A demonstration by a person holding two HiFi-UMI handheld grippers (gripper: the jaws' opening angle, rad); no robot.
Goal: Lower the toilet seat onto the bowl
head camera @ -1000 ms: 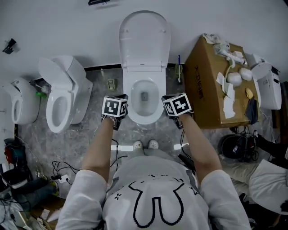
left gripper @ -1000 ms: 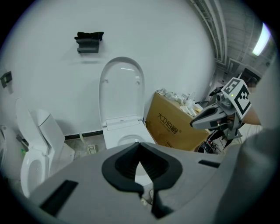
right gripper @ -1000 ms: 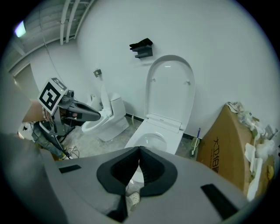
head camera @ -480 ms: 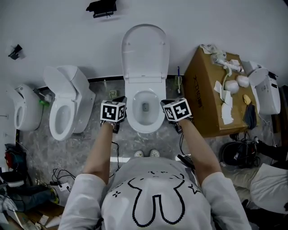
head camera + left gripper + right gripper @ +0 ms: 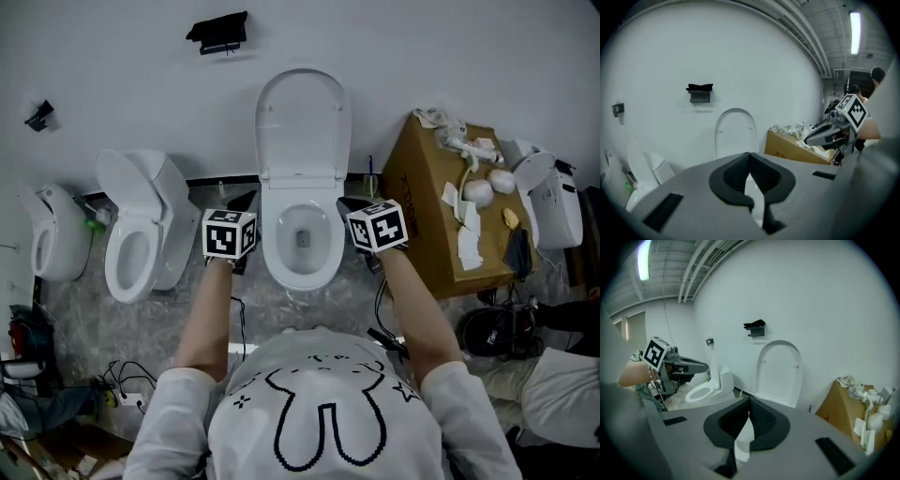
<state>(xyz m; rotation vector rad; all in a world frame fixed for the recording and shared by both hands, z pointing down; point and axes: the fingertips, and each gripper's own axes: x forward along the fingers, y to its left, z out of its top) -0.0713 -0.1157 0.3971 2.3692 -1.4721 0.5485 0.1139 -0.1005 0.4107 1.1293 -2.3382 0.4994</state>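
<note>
Plainly, both tools are clenched on nothing. The left gripper (image 5: 244, 199) and the right gripper (image 5: 349, 202) hover on either side of the bowl (image 5: 302, 279), jaws pressed together, touching neither the bowl nor the seat. The toilet seat (image 5: 303, 122) stands upright against the wall (image 5: 422, 47), above the open bowl, and its whole face shows between the two grippers.

Just right of the bowl stands a cardboard box (image 5: 427, 202) with white bits (image 5: 473, 187) lying on top. A second toilet (image 5: 141, 239) stands to the left, its lid raised too, with a third fixture (image 5: 47, 239) beyond it. A black bracket (image 5: 218, 34) hangs on the wall, and cables (image 5: 127, 361) trail over the floor.

The person's shirt (image 5: 319, 412) covers the floor in front of the bowl. In both gripper views the gripper's own grey body hides most of the bowl. Whether seat and lid are separate layers cannot be told.
</note>
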